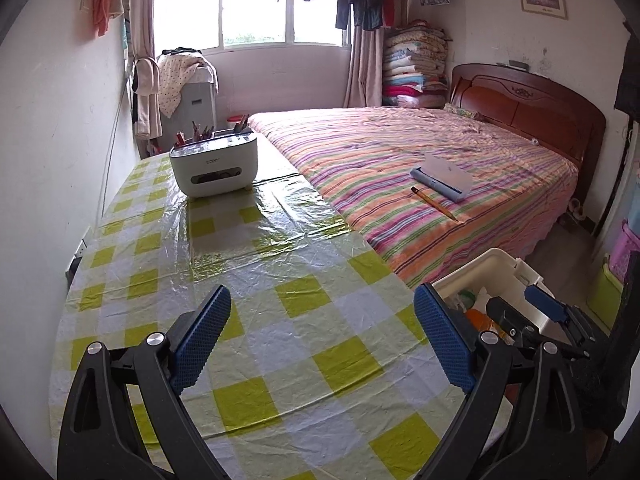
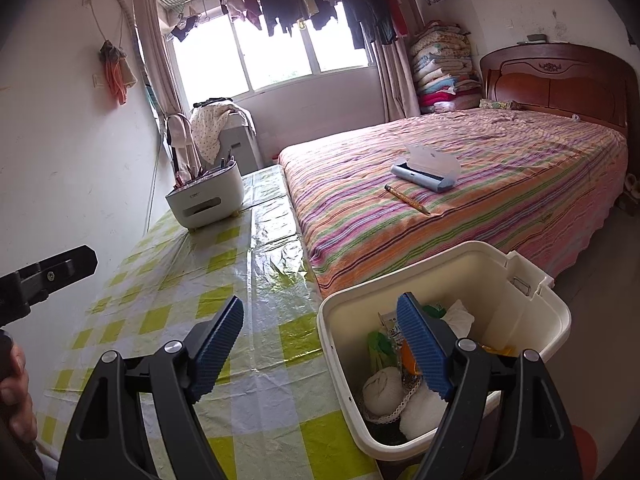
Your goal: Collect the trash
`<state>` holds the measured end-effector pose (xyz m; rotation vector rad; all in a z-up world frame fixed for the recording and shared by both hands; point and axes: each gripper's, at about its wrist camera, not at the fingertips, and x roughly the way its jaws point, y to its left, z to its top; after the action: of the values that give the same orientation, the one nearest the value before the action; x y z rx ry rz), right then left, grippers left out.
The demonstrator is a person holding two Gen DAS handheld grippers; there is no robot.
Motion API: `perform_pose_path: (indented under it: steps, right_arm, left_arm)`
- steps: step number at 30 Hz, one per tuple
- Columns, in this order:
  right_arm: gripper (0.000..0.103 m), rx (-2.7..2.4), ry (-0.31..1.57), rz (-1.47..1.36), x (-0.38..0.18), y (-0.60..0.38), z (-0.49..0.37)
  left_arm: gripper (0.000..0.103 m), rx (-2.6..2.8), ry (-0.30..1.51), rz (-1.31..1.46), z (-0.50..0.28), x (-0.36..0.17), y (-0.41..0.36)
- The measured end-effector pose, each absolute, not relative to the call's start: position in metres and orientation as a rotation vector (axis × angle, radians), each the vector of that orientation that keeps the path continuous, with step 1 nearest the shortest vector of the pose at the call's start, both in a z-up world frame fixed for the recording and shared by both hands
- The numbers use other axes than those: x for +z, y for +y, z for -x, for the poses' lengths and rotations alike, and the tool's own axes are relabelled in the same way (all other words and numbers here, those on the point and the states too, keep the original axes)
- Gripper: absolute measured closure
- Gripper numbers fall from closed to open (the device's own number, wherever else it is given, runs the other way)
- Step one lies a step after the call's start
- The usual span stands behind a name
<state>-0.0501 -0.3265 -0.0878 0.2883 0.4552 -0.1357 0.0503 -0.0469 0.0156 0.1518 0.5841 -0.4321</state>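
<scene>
The cream bin sits just off the near right corner of the bench, between the bench and the bed, and it already holds the trash: white wads, a netted piece, green and orange wrappers. Both tools are empty. The right tool has its jaws spread wide with nothing between the pads; one blue pad hangs over the bin's interior, the other over the bench cloth beside the bin. The left tool is also wide open with nothing in it, out over the checked cloth to the left of the bin. Beside the bin, the bench shows no loose scrap, so the collecting looks close to done. The main risk from here is the right tool's inner finger: it looks to sit low near the bin's near rim, and a sideways pull could hook that rim and tip the light bin, spilling the wads onto the floor. The glossy plastic cloth could also snag on a pad and drag. Further from the bin, the white organiser on the bench, and the pencil and blue case on the bed, could be mistaken for trash.
</scene>
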Motion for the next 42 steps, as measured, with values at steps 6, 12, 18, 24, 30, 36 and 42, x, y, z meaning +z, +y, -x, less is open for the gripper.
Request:
perform_pose_path:
  steps: [6,12,18,24,30,36,42]
  right_arm:
    - [0.02,-0.173,0.449,-0.25,-0.08,-0.339,0.036]
    - [0.02,-0.164,0.539,-0.361,-0.1,-0.347,0.022]
    - [0.02,-0.148,0.561,-0.29,-0.103,-0.333,0.017]
    - [0.02,-0.146,0.565,-0.288,-0.105,-0.332,0.018]
    - [0.02,-0.153,0.566,-0.288,-0.105,-0.333,0.02]
    - [0.02,-0.16,0.564,-0.288,-0.104,-0.333,0.023]
    - [0.02,-0.165,0.56,-0.275,-0.104,-0.33,0.024]
  left_arm:
    - [0.012,-0.473,0.561,-0.102,-0.053,0.001,-0.044]
    - [0.012,-0.474,0.553,-0.156,-0.054,-0.008,-0.042]
    - [0.012,-0.451,0.616,-0.106,-0.068,-0.017,-0.031]
    - [0.012,-0.44,0.619,-0.105,-0.069,-0.019,-0.029]
    - [0.012,-0.438,0.614,-0.133,-0.066,-0.02,-0.033]
    - [0.012,-0.434,0.616,-0.148,-0.065,-0.022,-0.035]
    - [0.012,-0.431,0.611,-0.153,-0.063,-0.021,-0.035]
